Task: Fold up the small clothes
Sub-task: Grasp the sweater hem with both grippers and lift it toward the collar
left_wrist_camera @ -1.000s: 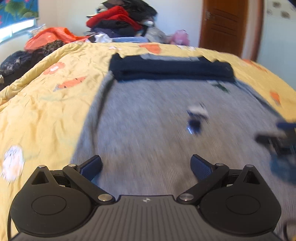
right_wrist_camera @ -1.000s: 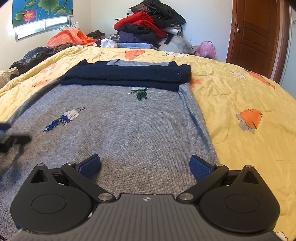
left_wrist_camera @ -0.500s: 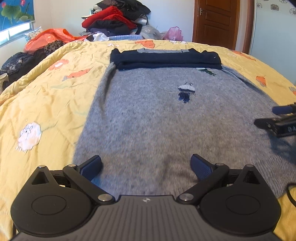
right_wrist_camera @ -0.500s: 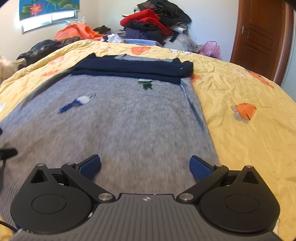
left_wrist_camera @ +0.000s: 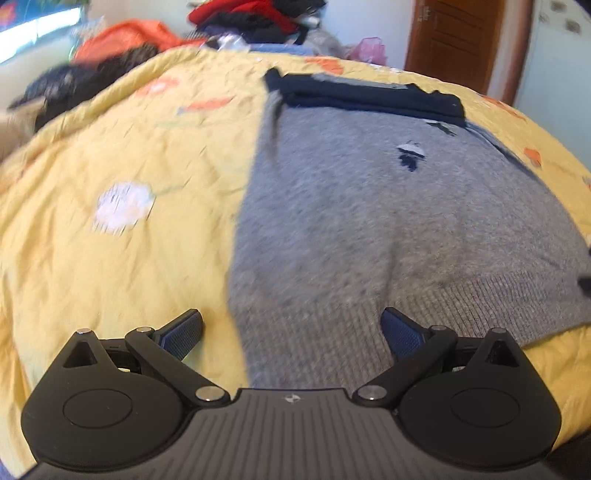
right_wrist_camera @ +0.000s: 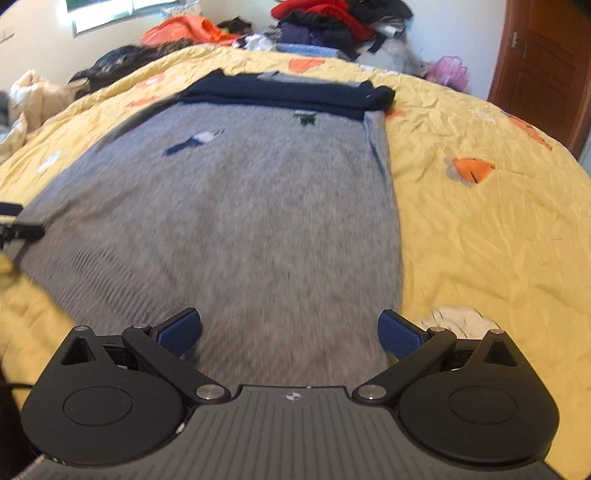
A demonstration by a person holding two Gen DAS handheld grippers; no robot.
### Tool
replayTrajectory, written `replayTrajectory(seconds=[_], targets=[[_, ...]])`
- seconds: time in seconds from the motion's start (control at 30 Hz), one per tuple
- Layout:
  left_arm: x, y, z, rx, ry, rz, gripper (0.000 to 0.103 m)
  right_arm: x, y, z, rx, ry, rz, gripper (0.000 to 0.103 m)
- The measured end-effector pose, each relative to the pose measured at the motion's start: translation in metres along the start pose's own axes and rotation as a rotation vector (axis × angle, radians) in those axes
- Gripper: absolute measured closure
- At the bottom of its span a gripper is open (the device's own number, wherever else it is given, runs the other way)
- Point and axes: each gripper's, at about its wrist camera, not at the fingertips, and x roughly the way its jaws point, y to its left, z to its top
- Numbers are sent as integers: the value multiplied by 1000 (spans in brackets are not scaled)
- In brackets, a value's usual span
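Your left claw [left_wrist_camera: 291, 332] hangs wide apart and holding nothing over the near left corner of the grey sweater [left_wrist_camera: 388, 229], its ribbed hem just ahead of the pads, while your right claw [right_wrist_camera: 290, 332] is spread equally wide and bare over the sweater's near right edge. The sweater lies flat on the yellow bedspread [right_wrist_camera: 480, 229], with small motifs on it that look like a bird and a green plant, though blur makes that uncertain. At its far end dark navy fabric [right_wrist_camera: 291, 94] lies folded across the top, and beyond the bed sits a heap of clothes [right_wrist_camera: 332, 22] beside a wooden door [right_wrist_camera: 546, 66].
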Motion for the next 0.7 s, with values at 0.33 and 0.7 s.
replayTrajectory(seconds=[0.33, 0.7], targets=[[-8, 35, 8, -317, 84, -332, 1, -27, -88, -26, 603, 18, 357, 0], [15, 71, 3, -650, 202, -649, 12, 2, -106, -36, 889, 84, 748, 1]])
